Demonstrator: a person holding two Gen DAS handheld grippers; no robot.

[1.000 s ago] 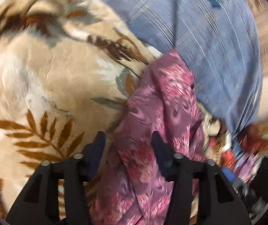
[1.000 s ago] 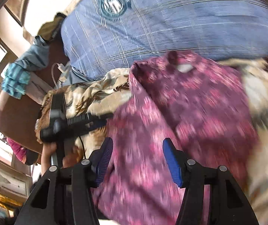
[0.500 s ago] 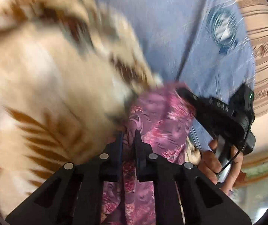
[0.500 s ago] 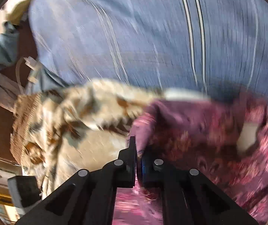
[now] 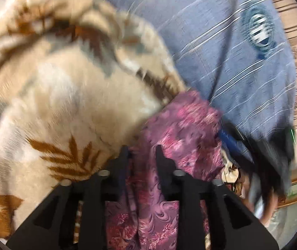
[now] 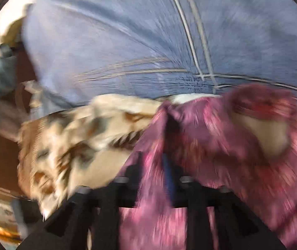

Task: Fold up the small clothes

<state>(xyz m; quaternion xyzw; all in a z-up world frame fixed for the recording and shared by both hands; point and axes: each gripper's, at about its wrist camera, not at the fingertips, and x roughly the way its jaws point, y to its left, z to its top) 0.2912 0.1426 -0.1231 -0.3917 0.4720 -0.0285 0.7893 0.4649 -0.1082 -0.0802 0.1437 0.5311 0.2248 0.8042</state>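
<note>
At lower centre of the left wrist view, our left gripper (image 5: 142, 151) stands partly spread with the purple floral garment (image 5: 181, 129) between its fingers. In the blurred right wrist view, the garment (image 6: 221, 145) drapes over our right gripper (image 6: 160, 166); we cannot tell its spread. A beige leaf-print blanket (image 5: 65, 95) lies beneath.

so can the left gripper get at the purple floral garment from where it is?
Probably yes: the left gripper already has the purple floral garment between its parted fingers, on the beige leaf-print blanket, with nothing blocking.
</note>
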